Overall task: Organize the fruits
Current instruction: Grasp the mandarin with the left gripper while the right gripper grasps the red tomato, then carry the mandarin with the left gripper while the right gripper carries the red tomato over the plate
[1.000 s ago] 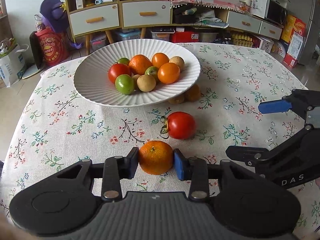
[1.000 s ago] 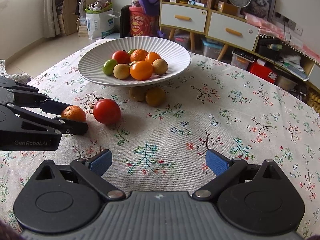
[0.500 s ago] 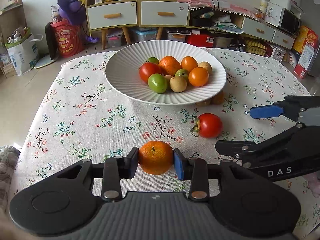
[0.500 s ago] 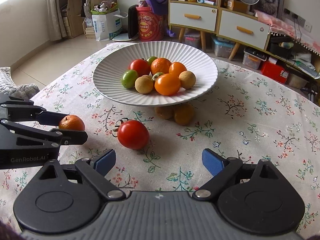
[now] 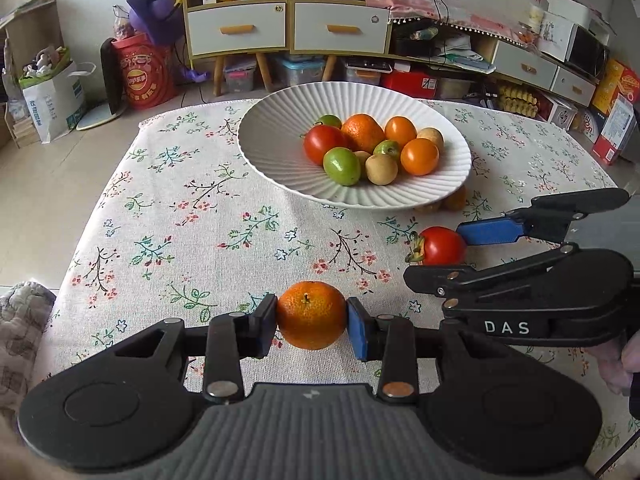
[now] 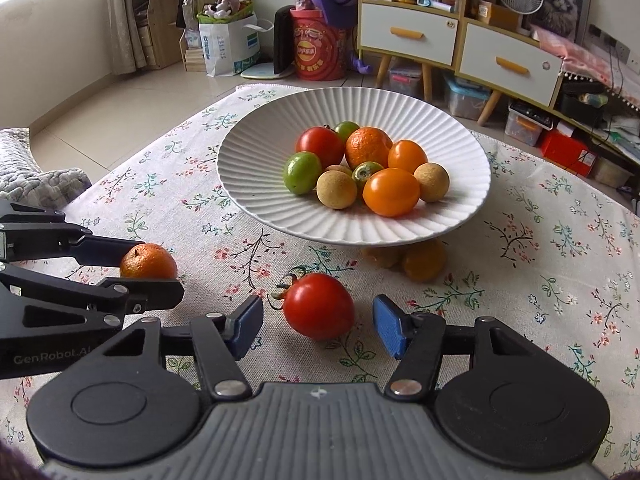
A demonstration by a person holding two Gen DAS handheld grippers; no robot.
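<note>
1. Mandarin (image 5: 311, 315), small and orange, sits between the two fingers of the left gripper (image 5: 311, 327); both blue pads press on its sides, so it is pinched. In the right wrist view the same mandarin (image 6: 148, 261) shows between the left gripper's fingers (image 6: 102, 251), near the tabletop's left edge.
2. Red tomato (image 6: 318, 306) with a green stalk lies on the flowered tablecloth (image 6: 540, 292), between the spread fingers of the right gripper (image 6: 316, 326). Neither pad touches it in that view. In the left wrist view one blue finger (image 5: 490, 231) of the right gripper is just beside the tomato (image 5: 438, 246); I cannot tell if it touches.
3. White ribbed bowl (image 6: 260, 168) stands beyond the tomato, toward the far edge of the tabletop. It holds a red tomato (image 6: 320, 145), a mandarin (image 6: 368, 147), two orange fruits, green fruits and some small tan round ones.
4. Two more small fruits (image 6: 404, 258), orange-brown, lie on the cloth partly under the near rim of the bowl, in its shadow.
5. Floor beyond the tabletop carries a white drawer cabinet (image 6: 452, 44), a red drum (image 6: 318, 54) and a paper bag (image 6: 228, 46).
</note>
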